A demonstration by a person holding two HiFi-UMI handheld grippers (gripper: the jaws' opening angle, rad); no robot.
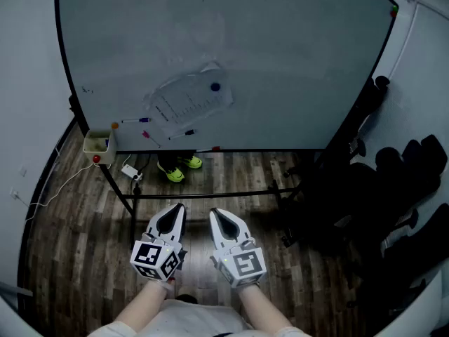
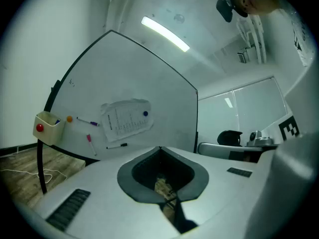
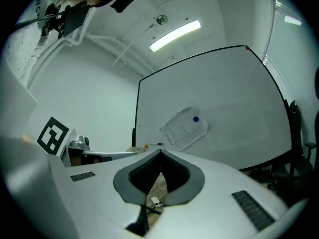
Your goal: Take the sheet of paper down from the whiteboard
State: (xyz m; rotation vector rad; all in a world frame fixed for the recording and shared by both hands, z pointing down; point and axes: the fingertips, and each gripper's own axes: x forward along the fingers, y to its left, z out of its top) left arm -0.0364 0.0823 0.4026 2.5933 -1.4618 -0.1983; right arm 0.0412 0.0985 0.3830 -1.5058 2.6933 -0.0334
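Hanging crooked on the large white whiteboard [image 1: 295, 55], the crumpled white sheet of printed paper [image 1: 184, 107] is sitting pinned under a small round blue magnet [image 1: 215, 87]. The two white plastic grippers are hovering side by side, well back from it. The left gripper [image 1: 177, 210] and the right gripper [image 1: 216, 215] are each pointing level at the board, jaws pressed together and gripping nothing.

No legible txt anywhere. The sheet of paper [image 1: 189, 102] on the whiteboard [image 1: 280, 48], well ahead of the fingertips, has printed rows, too small to read. Faint scribble [image 1: 87, 89] at board's left edge: illegible. Cubes [image 1: 156, 257] behind left gripper [image 1: 179, 208] & right gripper [image 1: 215, 213]: b/w square patterns only, no letters/nos.
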